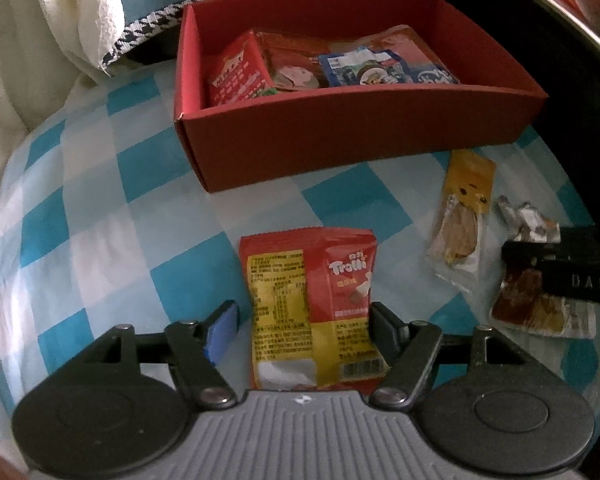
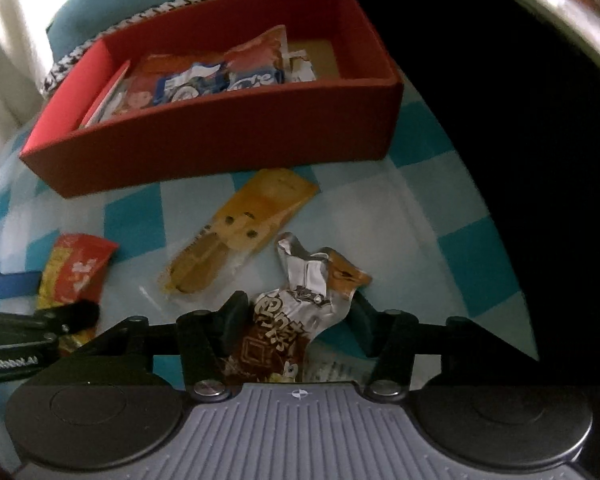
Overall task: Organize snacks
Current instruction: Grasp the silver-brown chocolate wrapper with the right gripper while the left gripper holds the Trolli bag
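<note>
- Your left hand-held gripper [image 1: 304, 326] straddles the red gummy packet [image 1: 314, 312], which lies flat on the checked cloth [image 1: 100, 200] over the bench. The blue pad stands clear of the packet's left edge while the dark pad touches its right edge, so the jaws are spread and not yet pinching. That straddle suits a thin flat packet: you come in around its sides.
- From that packet, the red box [image 1: 340, 136] lies at 12 o'clock with its open top facing you. Several packets already lie inside it, so I judge it to be where the snacks go.
- At about 2 o'clock from the gummy packet lies the yellow packet [image 2: 236, 236], flat and just in front of the box's near wall. Neither gripper touches it, and it looks like a later pick.
- Your right hand-held gripper [image 2: 296, 314] has the brown-and-silver packet [image 2: 300, 304] between its fingers. The pads seem to sit close against its crumpled sides, but I cannot tell whether they are pinching it. The box lies at 11 o'clock from there.
</note>
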The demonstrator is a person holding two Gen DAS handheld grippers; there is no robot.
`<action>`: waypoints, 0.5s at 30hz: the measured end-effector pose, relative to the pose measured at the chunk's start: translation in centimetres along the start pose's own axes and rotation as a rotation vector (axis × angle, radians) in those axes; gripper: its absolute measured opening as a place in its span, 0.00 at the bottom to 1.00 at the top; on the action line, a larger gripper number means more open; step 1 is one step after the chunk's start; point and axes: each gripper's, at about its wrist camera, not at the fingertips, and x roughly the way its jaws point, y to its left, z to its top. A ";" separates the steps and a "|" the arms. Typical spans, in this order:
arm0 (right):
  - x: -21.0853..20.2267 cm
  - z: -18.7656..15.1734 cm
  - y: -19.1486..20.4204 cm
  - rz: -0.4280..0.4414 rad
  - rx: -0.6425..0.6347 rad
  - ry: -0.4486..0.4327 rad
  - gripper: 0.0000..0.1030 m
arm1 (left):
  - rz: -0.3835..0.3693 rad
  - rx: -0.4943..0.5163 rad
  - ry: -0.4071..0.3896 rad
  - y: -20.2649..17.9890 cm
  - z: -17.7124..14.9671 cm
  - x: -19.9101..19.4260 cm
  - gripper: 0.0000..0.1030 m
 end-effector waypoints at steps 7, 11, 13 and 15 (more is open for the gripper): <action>0.2 0.7 0.5 0.005 -0.024 -0.011 0.53 | -0.009 -0.013 -0.014 0.6 -0.2 -0.4 0.63; 1.3 0.8 0.4 0.007 0.002 0.014 0.67 | 0.005 -0.031 -0.015 0.8 0.3 0.3 0.71; 2.2 1.1 1.6 0.006 -0.038 0.016 0.77 | 0.026 -0.009 -0.019 0.3 0.4 0.6 0.77; 2.6 0.8 2.3 0.006 -0.069 0.029 0.98 | 0.058 0.023 -0.027 -0.2 0.2 1.0 0.84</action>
